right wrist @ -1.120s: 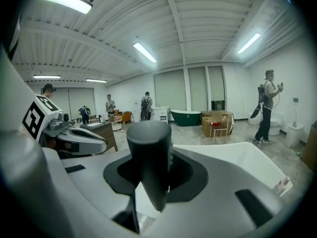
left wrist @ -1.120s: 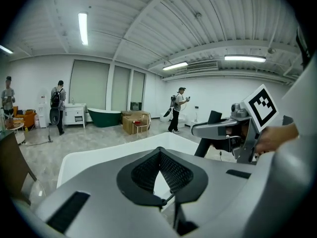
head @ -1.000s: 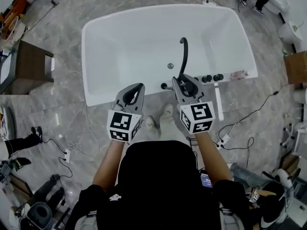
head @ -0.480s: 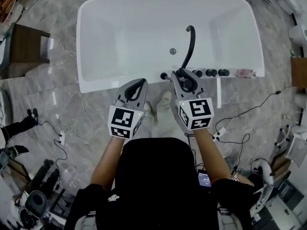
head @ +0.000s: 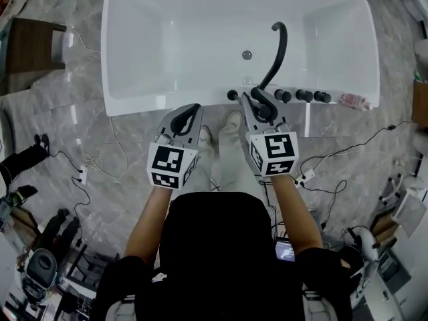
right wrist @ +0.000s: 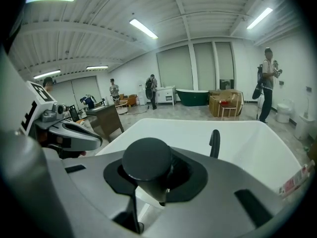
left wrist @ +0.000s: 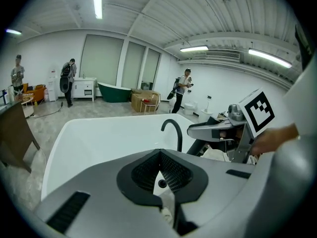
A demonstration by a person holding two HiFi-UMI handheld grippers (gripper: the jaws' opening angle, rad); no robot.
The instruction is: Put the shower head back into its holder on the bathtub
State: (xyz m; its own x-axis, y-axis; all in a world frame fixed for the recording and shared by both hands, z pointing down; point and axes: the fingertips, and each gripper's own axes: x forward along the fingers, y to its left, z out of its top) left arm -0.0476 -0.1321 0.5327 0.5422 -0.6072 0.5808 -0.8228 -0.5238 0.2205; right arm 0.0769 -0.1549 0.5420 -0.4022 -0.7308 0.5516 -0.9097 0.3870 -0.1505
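The white bathtub (head: pixel 134 103) fills the top of the head view, with a black curved faucet (head: pixel 279 49) at its near rim. My right gripper (head: pixel 254 100) is shut on the black shower head (head: pixel 262 110), whose round end (right wrist: pixel 147 158) sits between the jaws just short of the rim. A small black fitting (head: pixel 232 95) stands on the rim left of that gripper's tips. My left gripper (head: pixel 194 107) hangs beside it over the floor, shut with nothing held (left wrist: pixel 159 151). The faucet (left wrist: pixel 173 130) shows beyond its tips.
Several black knobs (head: pixel 302 95) line the rim right of the faucet, then a small packet (head: pixel 353 101). The person's shoes (head: pixel 234 122) stand between the grippers. Cables (head: pixel 93 169) trail over the marble floor, and a wooden table (head: pixel 33 45) stands at the left.
Both grippers have sunk toward the tub's near rim, the right one still carrying the shower head. The tub now sits higher and larger in the head view.
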